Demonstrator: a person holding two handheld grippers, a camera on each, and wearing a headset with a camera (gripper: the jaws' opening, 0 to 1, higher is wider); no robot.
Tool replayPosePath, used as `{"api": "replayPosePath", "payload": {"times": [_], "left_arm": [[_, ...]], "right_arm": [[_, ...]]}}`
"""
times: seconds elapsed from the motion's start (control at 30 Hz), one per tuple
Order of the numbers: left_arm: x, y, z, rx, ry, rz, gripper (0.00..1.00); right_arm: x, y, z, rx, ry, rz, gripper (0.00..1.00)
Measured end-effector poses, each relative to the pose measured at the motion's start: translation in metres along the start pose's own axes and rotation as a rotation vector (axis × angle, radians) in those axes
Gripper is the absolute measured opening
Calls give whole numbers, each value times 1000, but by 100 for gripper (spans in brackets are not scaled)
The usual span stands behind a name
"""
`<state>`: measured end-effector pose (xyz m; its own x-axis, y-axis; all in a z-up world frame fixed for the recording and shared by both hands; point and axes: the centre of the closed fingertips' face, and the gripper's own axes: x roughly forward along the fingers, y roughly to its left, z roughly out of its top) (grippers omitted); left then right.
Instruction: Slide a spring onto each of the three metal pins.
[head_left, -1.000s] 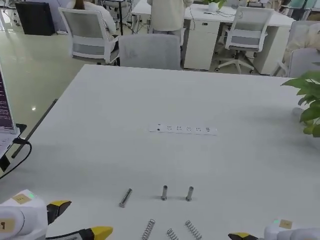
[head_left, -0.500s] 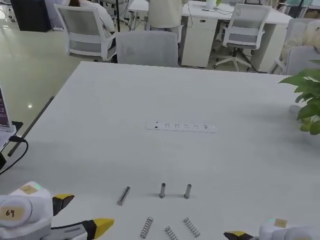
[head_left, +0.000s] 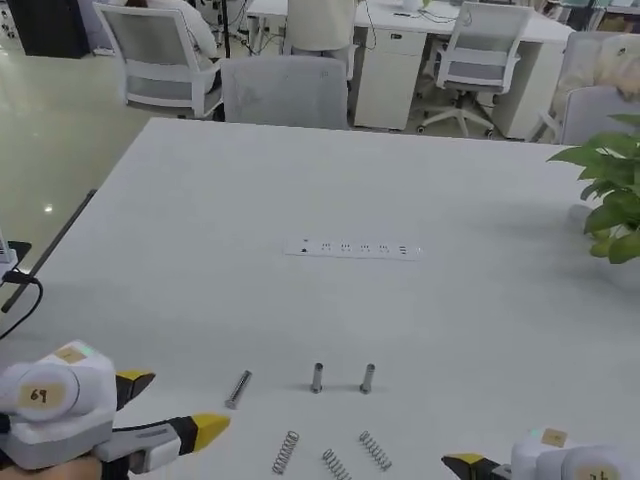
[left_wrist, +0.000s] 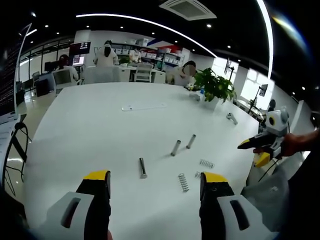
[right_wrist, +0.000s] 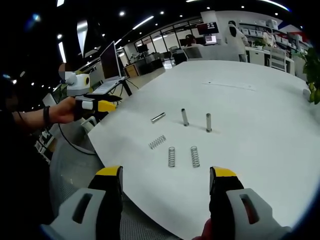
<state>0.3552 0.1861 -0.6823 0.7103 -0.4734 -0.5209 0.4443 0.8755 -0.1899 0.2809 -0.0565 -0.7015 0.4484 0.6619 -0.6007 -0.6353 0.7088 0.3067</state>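
Note:
Three metal pins are on the white table: one lies flat (head_left: 238, 389), two stand upright (head_left: 317, 377) (head_left: 367, 378). Three springs lie in front of them (head_left: 286, 452) (head_left: 336, 464) (head_left: 375, 450). In the left gripper view the lying pin (left_wrist: 142, 167) and a spring (left_wrist: 183, 182) are ahead of my open left gripper (left_wrist: 155, 182). My left gripper (head_left: 170, 405) is at the table's near left, open and holding nothing. My right gripper (right_wrist: 166, 179) is open too, with the springs (right_wrist: 171, 156) (right_wrist: 194, 156) (right_wrist: 157, 142) ahead of it; its yellow tip (head_left: 465, 466) shows at the lower right.
A white power strip (head_left: 350, 249) lies mid-table. A potted plant (head_left: 608, 195) stands at the right edge. A grey chair (head_left: 285, 92) is at the far side, with office chairs, desks and people behind. A black cable (head_left: 22, 296) hangs off the left edge.
The head camera has tilted, so the pins and springs sit higher in the picture. My left gripper has risen into view and edged to the right; the right one stays at the lower right.

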Motion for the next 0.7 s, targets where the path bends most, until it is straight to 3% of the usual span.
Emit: {"api": "replayPosePath", "payload": {"times": [0.7], "left_arm": [[42, 13, 8, 13, 50, -2, 62]], "right_arm": [[-2, -5, 1, 7, 0, -8, 69]]}}
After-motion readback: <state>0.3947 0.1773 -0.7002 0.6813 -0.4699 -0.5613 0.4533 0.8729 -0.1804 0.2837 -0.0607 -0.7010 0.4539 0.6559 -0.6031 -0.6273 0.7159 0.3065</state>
